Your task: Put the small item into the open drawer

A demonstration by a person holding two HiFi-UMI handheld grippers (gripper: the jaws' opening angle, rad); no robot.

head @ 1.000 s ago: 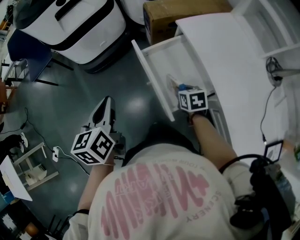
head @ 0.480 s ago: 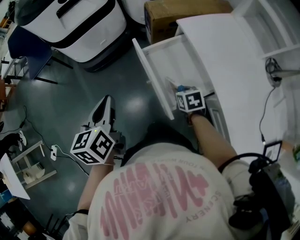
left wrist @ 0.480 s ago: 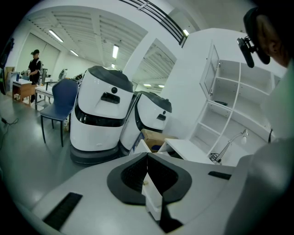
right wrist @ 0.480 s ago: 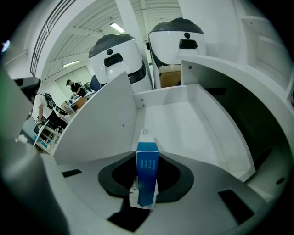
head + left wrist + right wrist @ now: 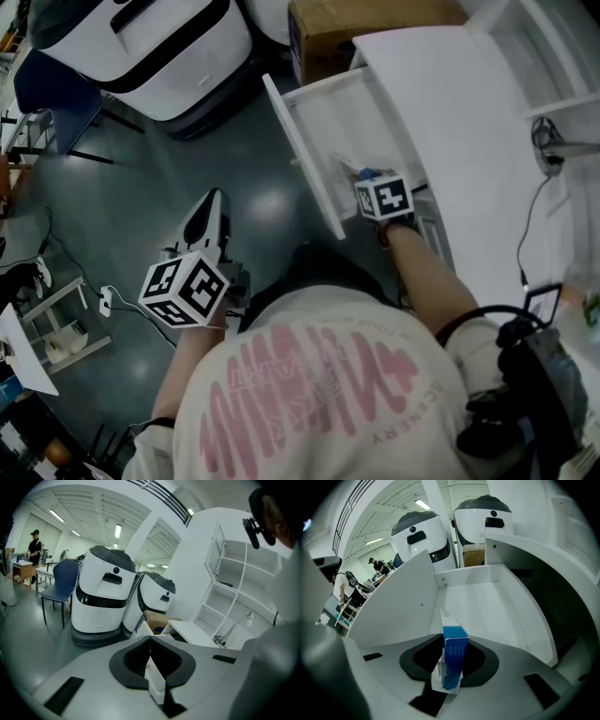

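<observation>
The white drawer (image 5: pixel 342 108) stands pulled out from the white desk (image 5: pixel 450 112). My right gripper (image 5: pixel 364 176) reaches down into it near its front end. In the right gripper view, the small blue-and-white box (image 5: pixel 453 656) stands on end between the pads of my right gripper (image 5: pixel 451 667), above the drawer floor (image 5: pixel 487 604). The jaws have just been opening a little, and the pads still touch the box. A bit of the blue box (image 5: pixel 368 173) shows beside the marker cube. My left gripper (image 5: pixel 214 202) hangs over the floor left of the drawer, shut and empty.
Two large white machines (image 5: pixel 141 47) and a cardboard box (image 5: pixel 366 28) stand beyond the drawer. A blue chair (image 5: pixel 52 108) and floor cables (image 5: pixel 108 305) lie at the left. White shelves (image 5: pixel 234 578) rise behind the desk. A person (image 5: pixel 33 545) stands far off.
The right gripper's marker cube has shifted and rolled slightly over the drawer. The left gripper has stayed where it was.
</observation>
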